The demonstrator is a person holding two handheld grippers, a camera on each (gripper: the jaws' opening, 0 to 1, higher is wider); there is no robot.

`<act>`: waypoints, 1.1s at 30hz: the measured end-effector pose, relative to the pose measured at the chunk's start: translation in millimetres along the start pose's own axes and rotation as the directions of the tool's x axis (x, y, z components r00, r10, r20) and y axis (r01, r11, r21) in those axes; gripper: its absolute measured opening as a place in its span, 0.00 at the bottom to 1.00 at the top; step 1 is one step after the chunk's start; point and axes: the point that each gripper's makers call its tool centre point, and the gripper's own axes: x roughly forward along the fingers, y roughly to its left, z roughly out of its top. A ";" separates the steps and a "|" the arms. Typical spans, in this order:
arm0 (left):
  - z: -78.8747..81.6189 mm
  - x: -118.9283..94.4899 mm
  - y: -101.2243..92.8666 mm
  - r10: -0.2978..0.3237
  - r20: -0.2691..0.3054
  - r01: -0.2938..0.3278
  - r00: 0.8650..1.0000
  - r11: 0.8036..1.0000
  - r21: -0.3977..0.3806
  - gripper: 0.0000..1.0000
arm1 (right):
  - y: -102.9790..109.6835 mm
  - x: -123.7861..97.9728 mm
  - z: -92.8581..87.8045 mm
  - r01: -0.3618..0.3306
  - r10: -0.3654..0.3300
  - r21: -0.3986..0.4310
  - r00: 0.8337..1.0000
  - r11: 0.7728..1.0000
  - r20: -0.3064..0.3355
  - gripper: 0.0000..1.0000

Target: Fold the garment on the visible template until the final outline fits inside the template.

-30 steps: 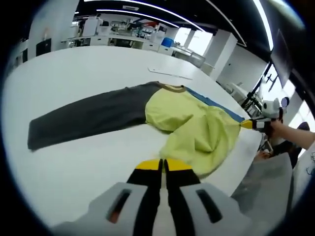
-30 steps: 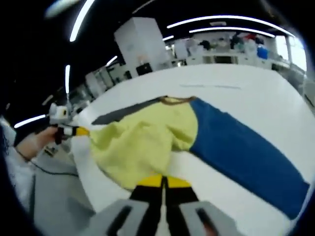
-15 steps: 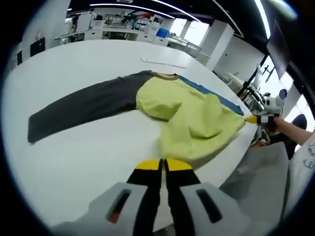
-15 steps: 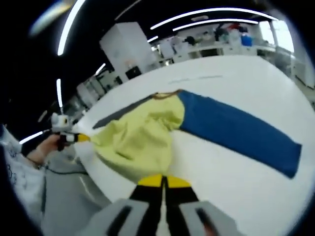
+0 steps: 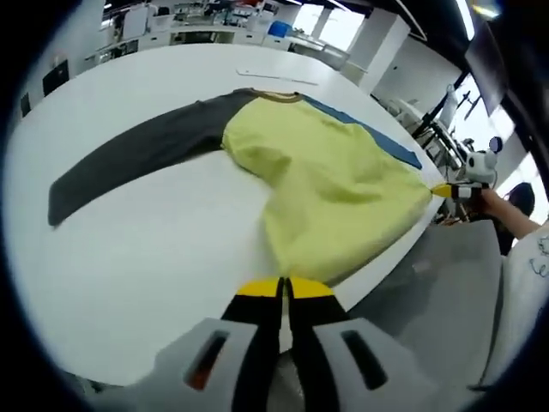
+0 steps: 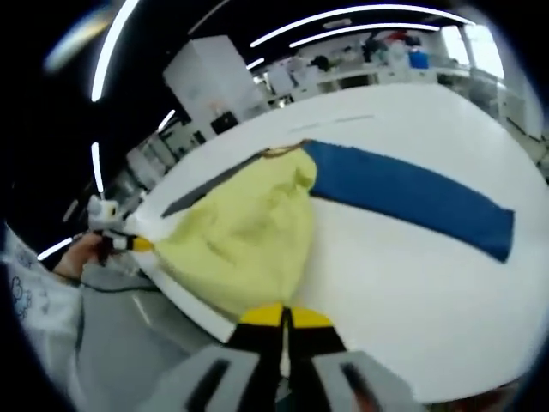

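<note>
Two corners of the garment's [image 5: 334, 197] yellow hem are pinched, I judge, by my left gripper [image 5: 285, 288] and right gripper [image 6: 285, 316] at the table's [image 5: 129, 257] near edge; soft, light cloth, best held there.

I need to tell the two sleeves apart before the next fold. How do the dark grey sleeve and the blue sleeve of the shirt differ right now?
The dark grey sleeve and the blue sleeve differ in colour, and they reach out from opposite sides of the yellow body. In the left gripper view the yellow cloth covers part of the blue sleeve, while the grey one lies fully exposed. Both lie flat and straight on the white table, unfolded.
</note>
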 end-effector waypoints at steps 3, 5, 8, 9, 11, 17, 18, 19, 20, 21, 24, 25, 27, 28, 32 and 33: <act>-8.9 -1.0 -2.7 0.010 -0.042 -0.010 0.999 1.000 0.006 0.00 | -3.5 1.5 -8.3 0.004 -0.003 0.009 1.000 1.000 -0.017 0.00; -16.1 -0.8 -4.9 0.017 -0.078 -0.016 0.997 1.000 0.014 0.00 | -5.0 3.1 -14.8 0.010 -0.010 0.009 0.999 1.000 -0.034 0.00; -24.4 1.1 -8.1 0.025 -0.117 -0.022 0.993 0.999 0.025 0.00 | -4.5 4.9 -21.3 0.015 -0.014 0.020 0.999 1.000 -0.053 0.00; -28.5 0.7 -7.2 0.037 -0.140 -0.032 0.989 0.999 0.034 0.00 | -7.9 6.5 -24.7 0.014 -0.013 0.028 0.998 1.000 -0.065 0.00; -32.3 1.5 -8.2 0.042 -0.157 -0.035 0.987 0.998 0.048 0.00 | -7.1 8.4 -29.4 0.012 -0.009 0.033 0.997 0.999 -0.082 0.00; -37.6 0.2 -2.4 0.074 -0.192 -0.064 0.979 0.996 0.060 0.00 | -1.2 13.3 -39.6 0.011 -0.007 0.033 0.991 0.999 -0.132 0.00; -38.1 0.5 -0.9 0.076 -0.195 -0.066 0.978 0.996 0.061 0.00 | -0.3 13.9 -40.9 0.008 -0.004 0.030 0.990 1.000 -0.139 0.00; -39.1 0.6 0.6 0.080 -0.202 -0.069 0.976 0.996 0.061 0.00 | 0.3 14.6 -42.1 0.007 -0.003 0.028 0.989 1.000 -0.145 0.00; -39.3 0.9 1.2 0.080 -0.203 -0.069 0.976 0.996 0.062 0.00 | 1.5 15.4 -44.1 0.006 -0.001 0.031 0.988 1.000 -0.156 0.00; -40.6 1.6 2.4 0.081 -0.210 -0.069 0.974 0.996 0.062 0.00 | 1.1 16.1 -44.8 0.004 0.001 0.029 0.987 1.000 -0.160 0.00; -45.7 4.3 5.5 0.082 -0.228 -0.070 0.970 0.996 0.061 0.00 | 0.4 17.3 -48.5 0.004 0.002 0.033 0.984 0.999 -0.178 0.00; -47.2 4.9 6.2 0.083 -0.234 -0.072 0.969 0.996 0.058 0.00 | 0.3 17.4 -48.7 0.004 0.002 0.033 0.984 0.999 -0.179 0.00; -49.7 7.0 7.4 0.085 -0.241 -0.073 0.967 0.996 0.060 0.00 | -1.8 18.5 -49.1 0.007 -0.002 0.032 0.983 0.999 -0.184 0.00; -50.7 7.1 7.5 0.087 -0.245 -0.074 0.966 0.995 0.060 0.00 | -2.1 18.8 -49.2 0.007 -0.001 0.032 0.983 0.999 -0.186 0.00; -54.0 8.8 9.3 0.091 -0.256 -0.077 0.962 0.995 0.064 0.00 | 0.0 19.0 -50.9 0.009 -0.003 0.033 0.981 0.999 -0.194 0.00; -53.9 8.9 9.4 0.091 -0.256 -0.077 0.962 0.995 0.064 0.00 | -1.7 19.4 -50.6 0.010 -0.004 0.032 0.981 0.999 -0.195 0.00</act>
